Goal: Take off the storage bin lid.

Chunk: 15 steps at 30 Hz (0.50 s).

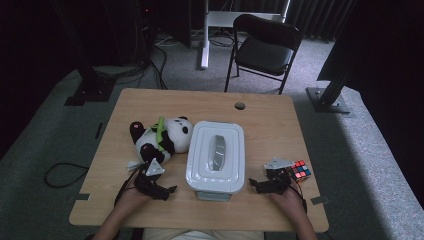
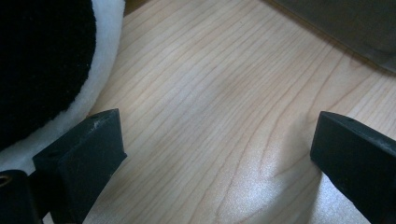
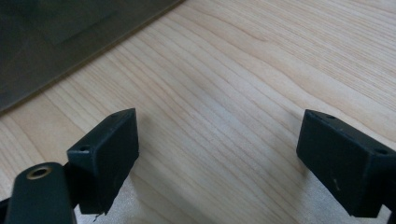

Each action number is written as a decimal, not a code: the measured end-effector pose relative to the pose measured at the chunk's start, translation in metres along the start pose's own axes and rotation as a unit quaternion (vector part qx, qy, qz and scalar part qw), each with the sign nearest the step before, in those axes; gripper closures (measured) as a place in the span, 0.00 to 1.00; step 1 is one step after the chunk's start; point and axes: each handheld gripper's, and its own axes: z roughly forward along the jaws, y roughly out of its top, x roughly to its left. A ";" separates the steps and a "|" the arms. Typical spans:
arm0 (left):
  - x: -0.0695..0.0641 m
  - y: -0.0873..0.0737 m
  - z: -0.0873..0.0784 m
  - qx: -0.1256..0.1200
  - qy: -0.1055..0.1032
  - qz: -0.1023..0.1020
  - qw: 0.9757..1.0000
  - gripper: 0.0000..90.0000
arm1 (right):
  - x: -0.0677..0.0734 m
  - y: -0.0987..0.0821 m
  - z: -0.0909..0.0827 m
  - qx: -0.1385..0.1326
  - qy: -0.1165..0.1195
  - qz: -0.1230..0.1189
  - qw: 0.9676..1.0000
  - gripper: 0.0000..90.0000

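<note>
From the high view I have the white lidded box (image 1: pixel 216 156) at the table's (image 1: pixel 150 102) centre, with my two grippers flanking its near end. My left gripper (image 1: pixel 169 191) sits at about 7 o'clock from the box, just short of its near-left corner, jaws spread wide with nothing between them; in the left gripper view I see bare wood between the jaws and the box wall (image 2: pixel 345 23) at 1 o'clock. The plush panda (image 1: pixel 159 138) lies at 9 o'clock of the box, touching or nearly touching it, its fur (image 2: pixel 46 65) just beside my left jaw. My right gripper (image 1: pixel 256 184) is at 5 o'clock from the box, jaws likewise apart and empty, the box edge (image 3: pixel 60 32) at 10 o'clock in its own view. A colour cube (image 1: pixel 300 170) rests at 2 o'clock of my right hand (image 1: pixel 289 196), near that gripper
</note>
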 end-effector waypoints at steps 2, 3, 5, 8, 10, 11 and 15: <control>0.000 0.000 0.000 0.000 0.000 0.000 1.000 0.04 | 0.000 0.000 0.000 0.002 0.001 -0.001 1.000 0.14; 0.000 0.000 0.000 0.000 0.000 0.000 1.000 0.04 | 0.000 0.000 -0.001 0.003 0.001 0.000 1.000 0.14; 0.000 0.000 0.000 0.000 -0.001 0.001 1.000 0.04 | 0.001 0.000 -0.001 0.004 -0.001 0.000 1.000 0.15; 0.000 0.000 0.000 0.000 -0.001 0.001 1.000 0.04 | 0.001 0.001 -0.002 0.013 0.001 0.000 1.000 0.15; 0.000 0.000 0.000 0.000 -0.001 0.001 1.000 0.04 | 0.002 0.002 -0.004 0.020 0.003 -0.003 1.000 0.15; 0.000 0.000 0.000 0.000 -0.002 0.001 1.000 0.04 | 0.002 0.001 -0.004 0.021 0.003 -0.001 1.000 0.15; 0.000 0.000 0.000 0.000 -0.002 0.001 1.000 0.04 | -0.001 0.001 -0.010 0.022 0.004 0.007 1.000 0.15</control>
